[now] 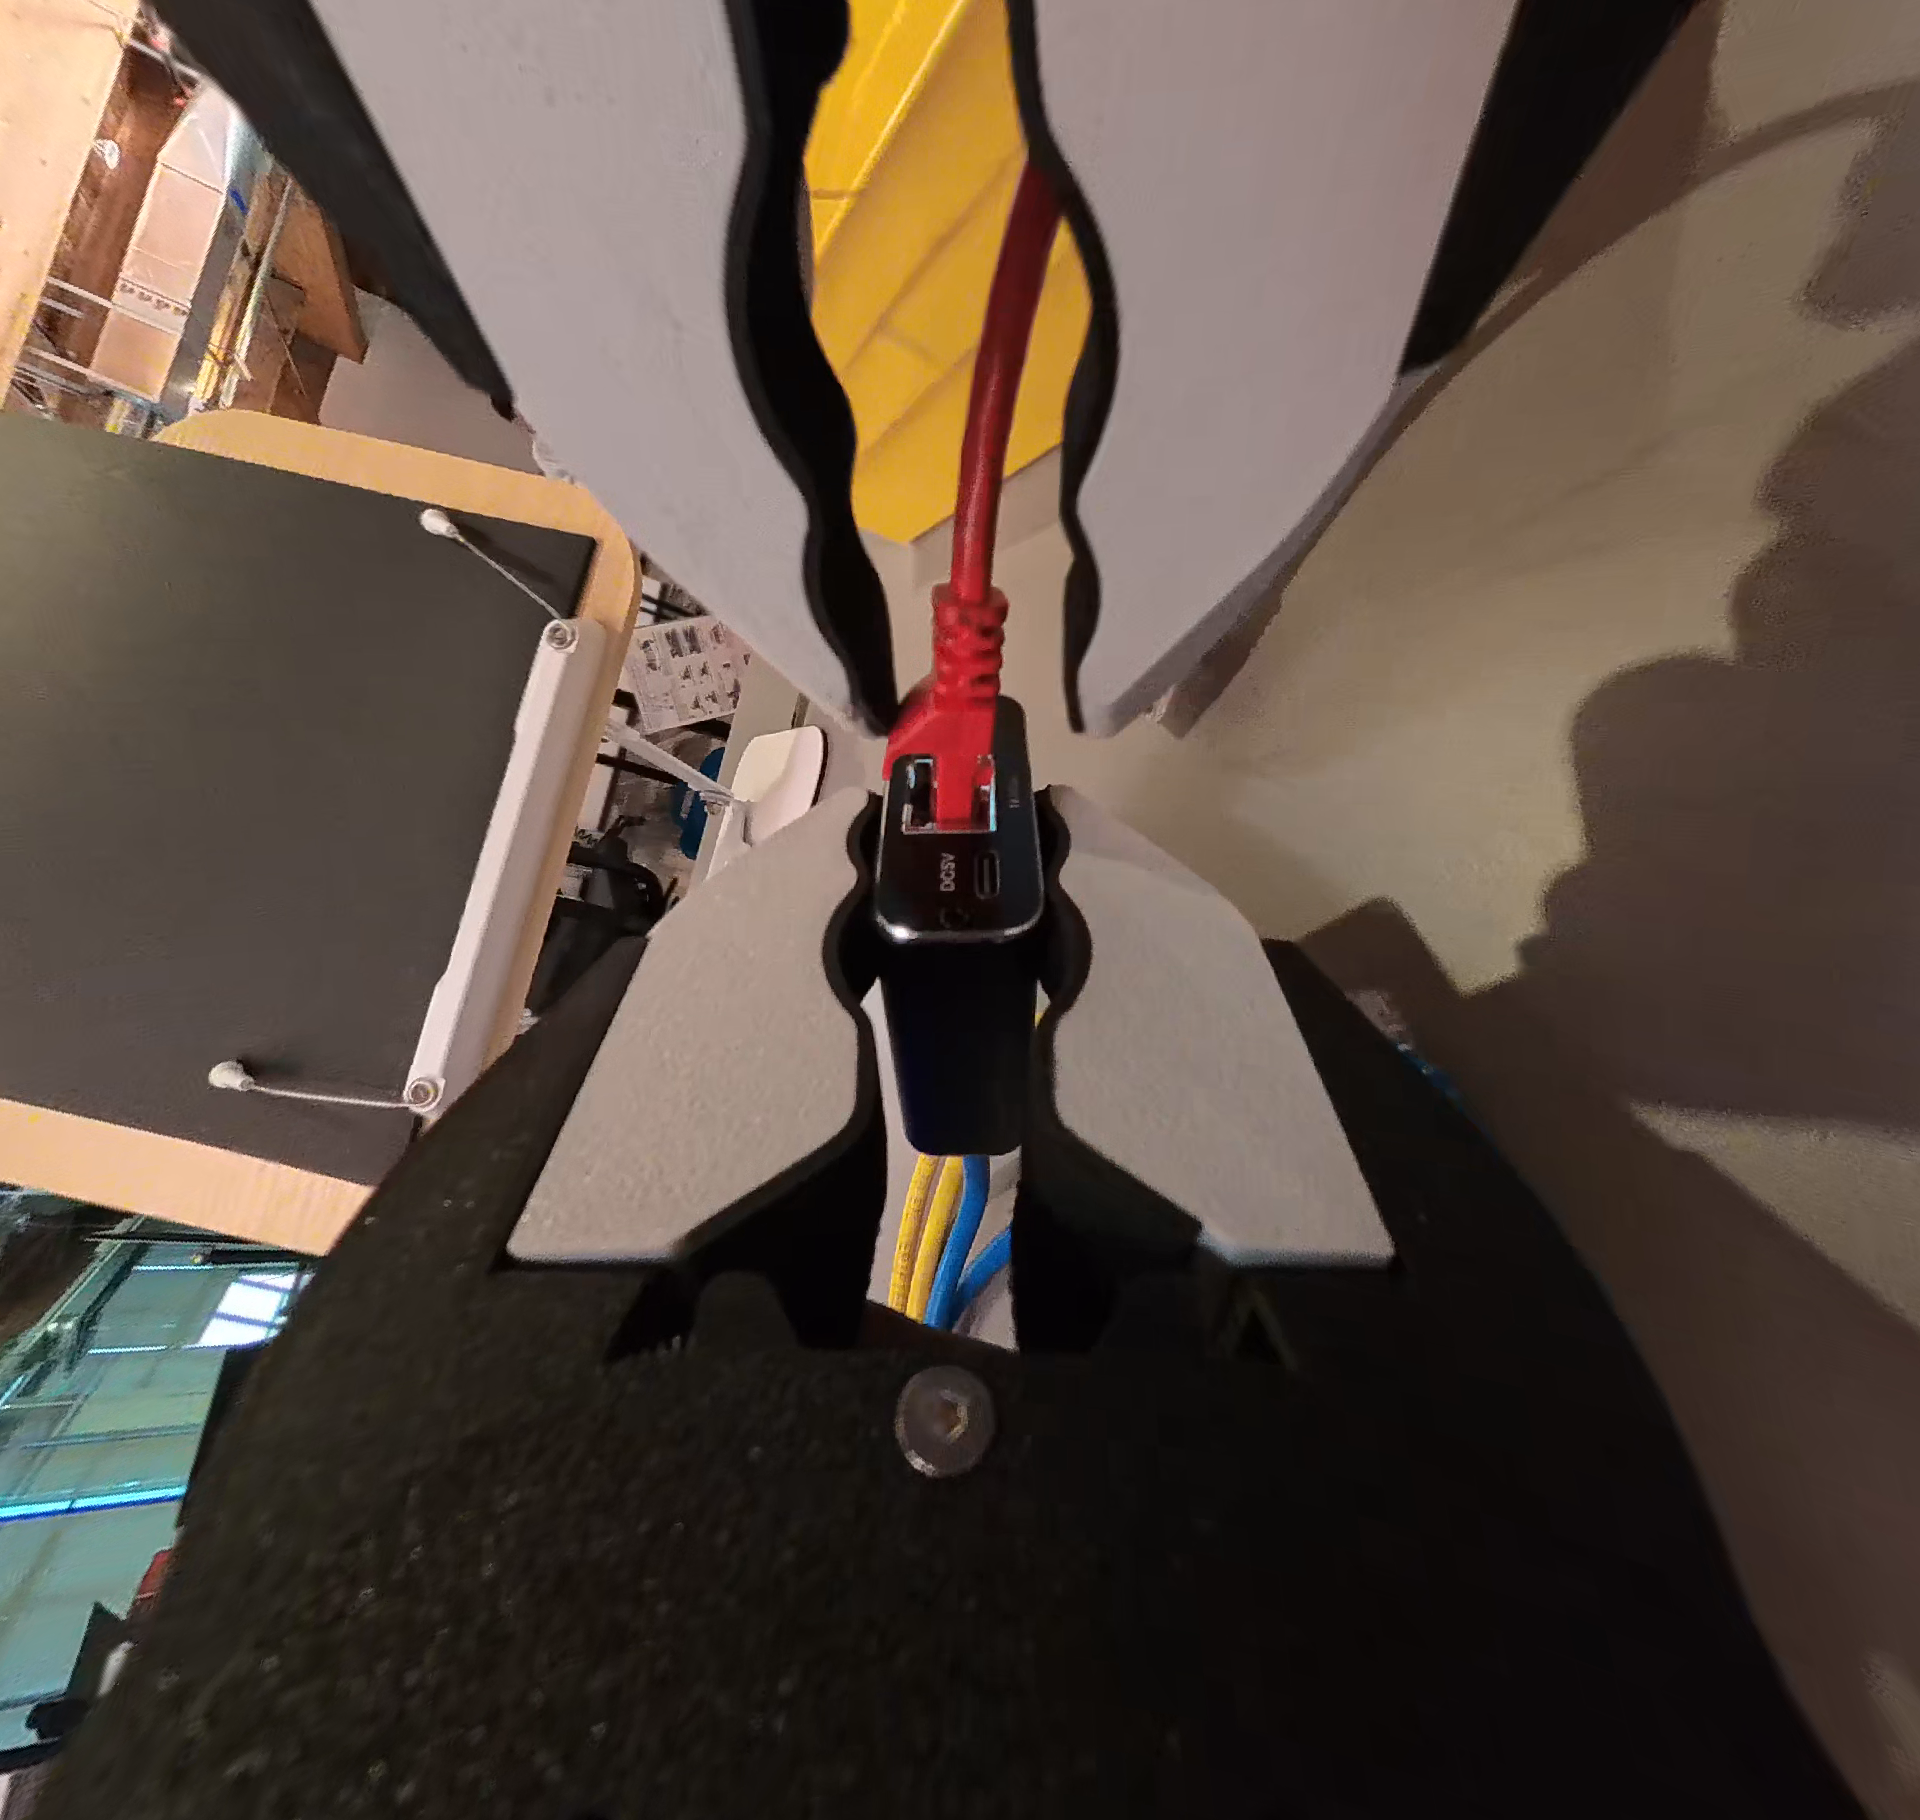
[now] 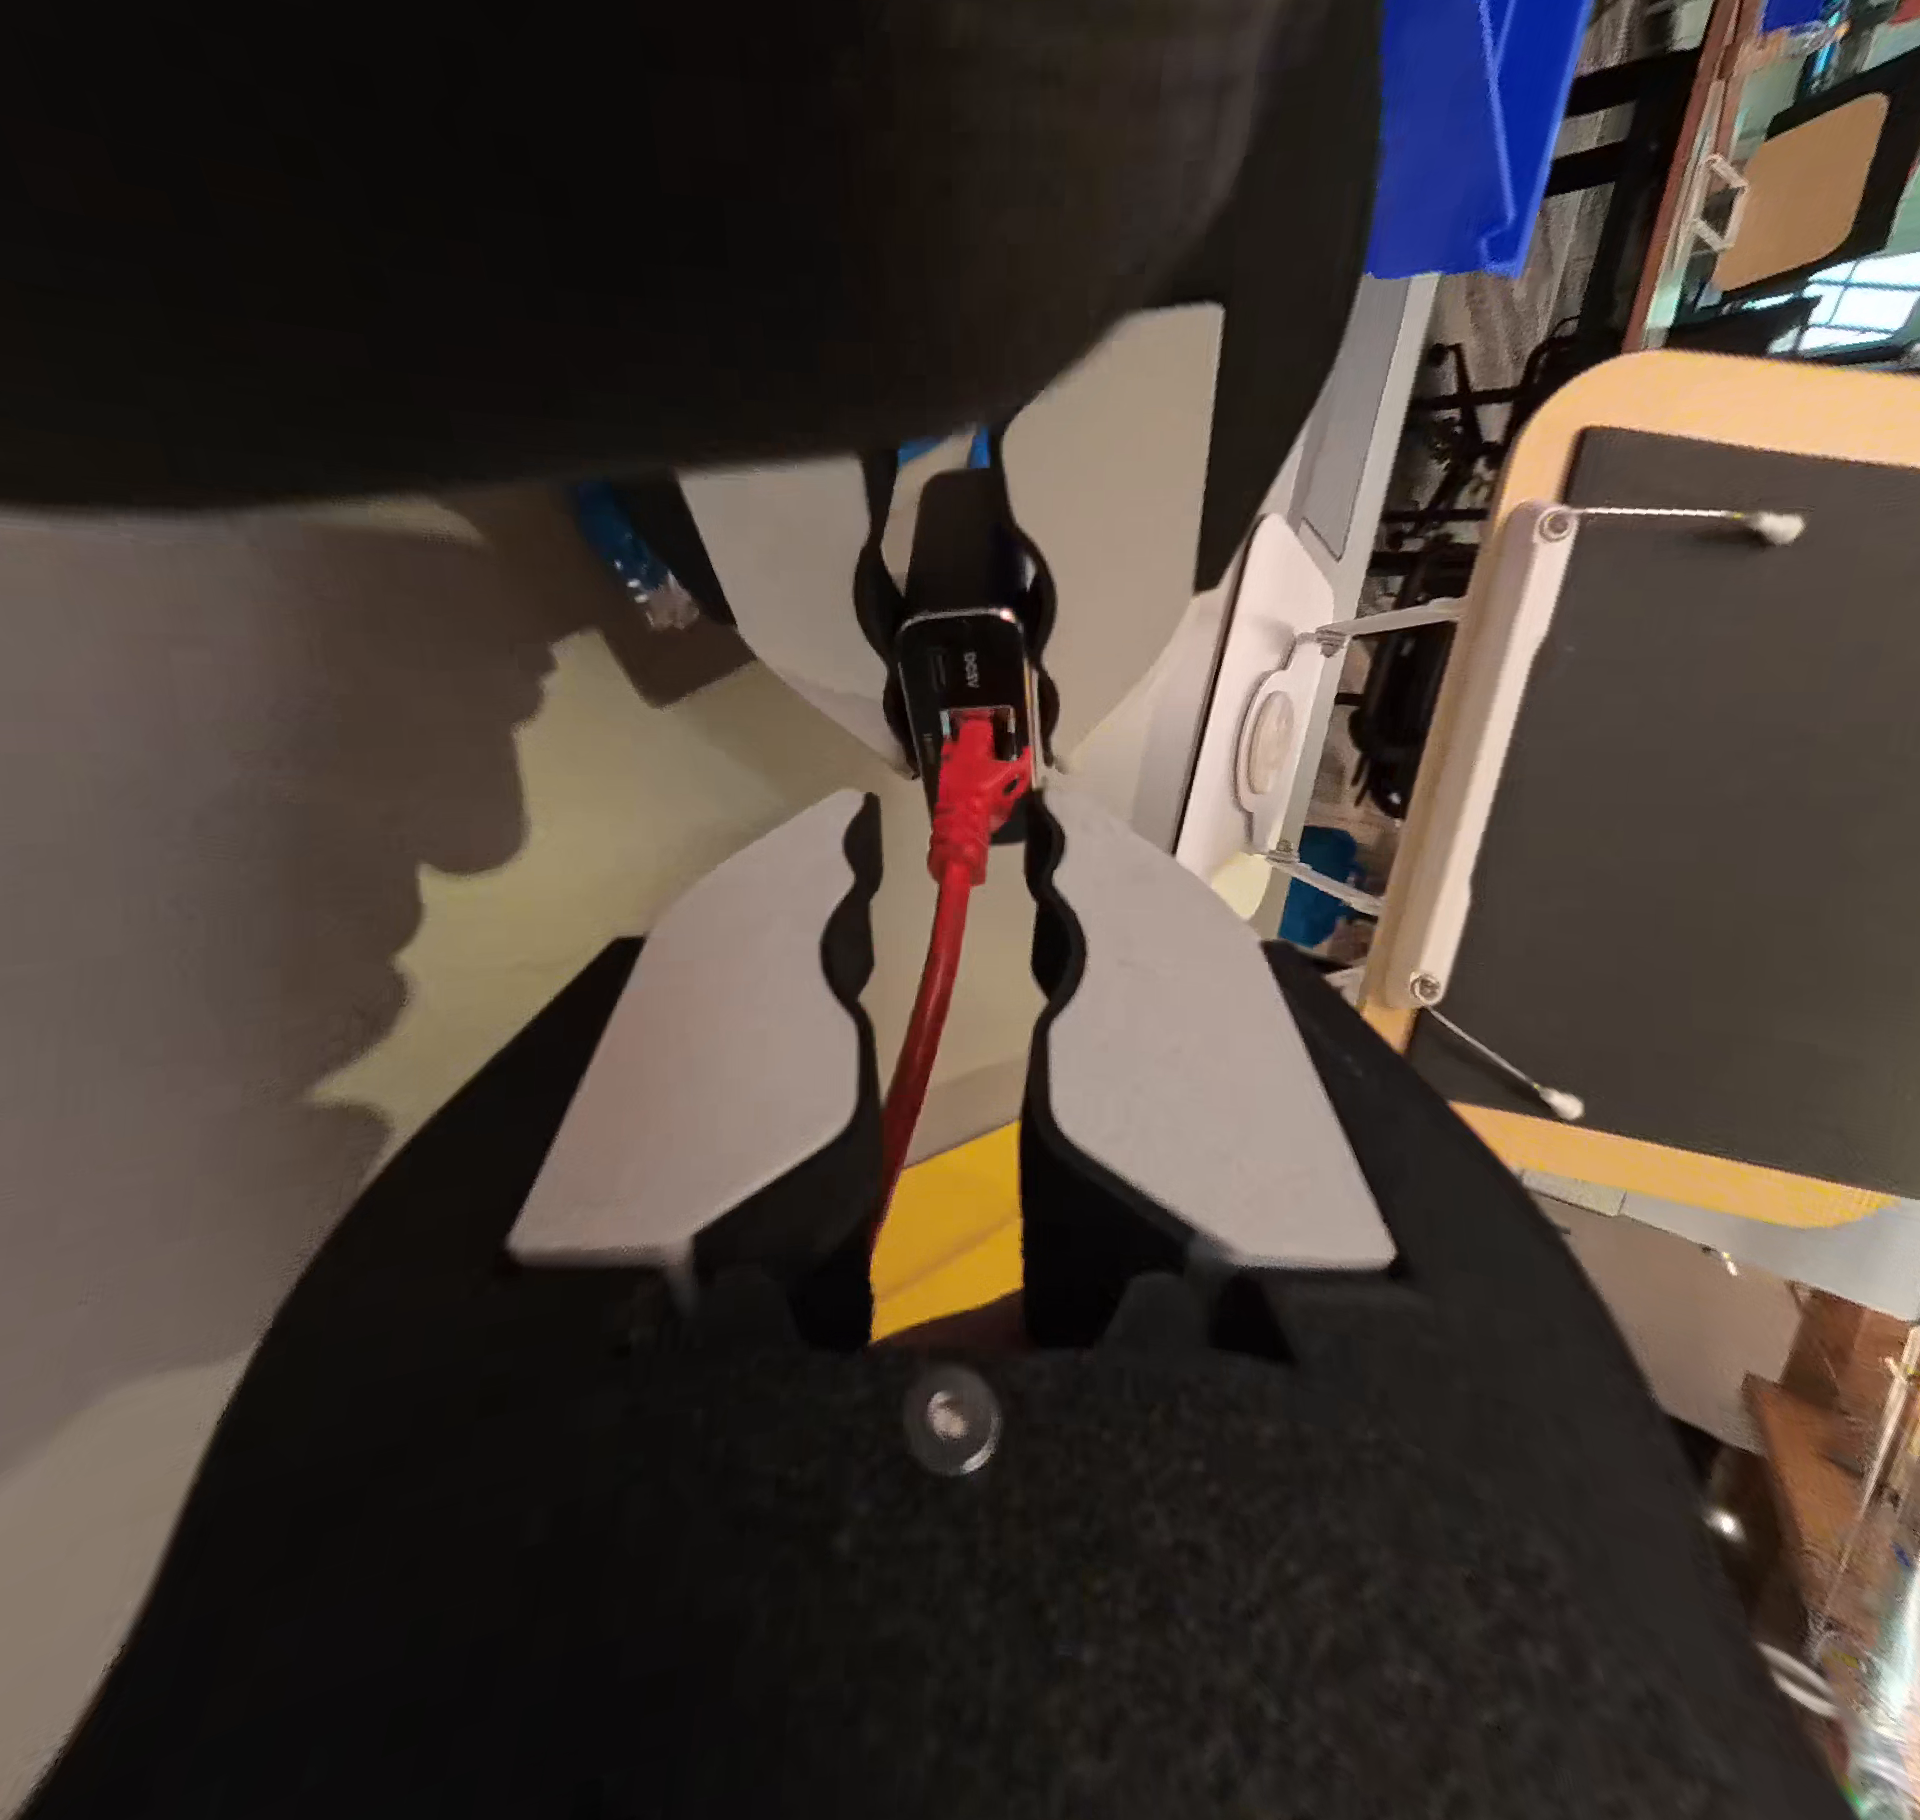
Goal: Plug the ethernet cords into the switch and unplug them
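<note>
While the pale tabletop (image 1: 1351, 690) fills the background, a black panel with a light wooden rim (image 1: 260, 783) stands to one side and a yellow bin (image 1: 914, 316) lies beyond. Clamped in the left gripper (image 1: 956, 897), the small black rectangular switch (image 1: 961, 877) points its port end at the right gripper (image 2: 951, 835), whose fingers stand apart around the red ethernet cord (image 2: 935, 991) without gripping it. Its plug (image 1: 945, 783) sits in the port. Only the left view shows yellow and blue cords (image 1: 951, 1240); a blue bin (image 2: 1475, 87) appears only in the right.

Warm indoor light throws hard gripper shadows on the pale tabletop (image 1: 1558, 627); wide-angle edges bend and blur.
</note>
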Tool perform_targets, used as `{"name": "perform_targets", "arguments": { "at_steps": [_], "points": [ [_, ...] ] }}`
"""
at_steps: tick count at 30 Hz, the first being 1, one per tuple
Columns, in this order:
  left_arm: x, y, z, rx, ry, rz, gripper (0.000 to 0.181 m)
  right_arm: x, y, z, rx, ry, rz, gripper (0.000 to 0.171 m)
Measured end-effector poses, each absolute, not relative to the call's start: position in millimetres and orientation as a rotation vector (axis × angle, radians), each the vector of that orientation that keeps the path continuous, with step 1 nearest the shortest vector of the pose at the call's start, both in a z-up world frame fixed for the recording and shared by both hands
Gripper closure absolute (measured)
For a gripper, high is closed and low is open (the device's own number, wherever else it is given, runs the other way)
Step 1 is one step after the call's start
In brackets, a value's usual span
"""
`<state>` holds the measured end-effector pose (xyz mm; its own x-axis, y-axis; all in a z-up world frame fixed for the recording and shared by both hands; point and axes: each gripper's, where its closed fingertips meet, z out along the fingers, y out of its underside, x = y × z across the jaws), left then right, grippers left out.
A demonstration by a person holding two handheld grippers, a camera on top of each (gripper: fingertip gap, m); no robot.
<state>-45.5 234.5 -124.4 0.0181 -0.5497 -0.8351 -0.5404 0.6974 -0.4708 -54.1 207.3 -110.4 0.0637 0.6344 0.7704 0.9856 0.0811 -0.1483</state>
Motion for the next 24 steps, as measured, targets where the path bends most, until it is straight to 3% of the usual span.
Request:
{"name": "perform_targets", "arguments": {
  "at_steps": [24],
  "points": [
    [-40.5, 225.4, -133.4, -0.838, 1.648, -0.003, 0.154, -52.9, 203.9, -118.2, -1.588, -1.615, -0.596, 0.161]
  ]
}}
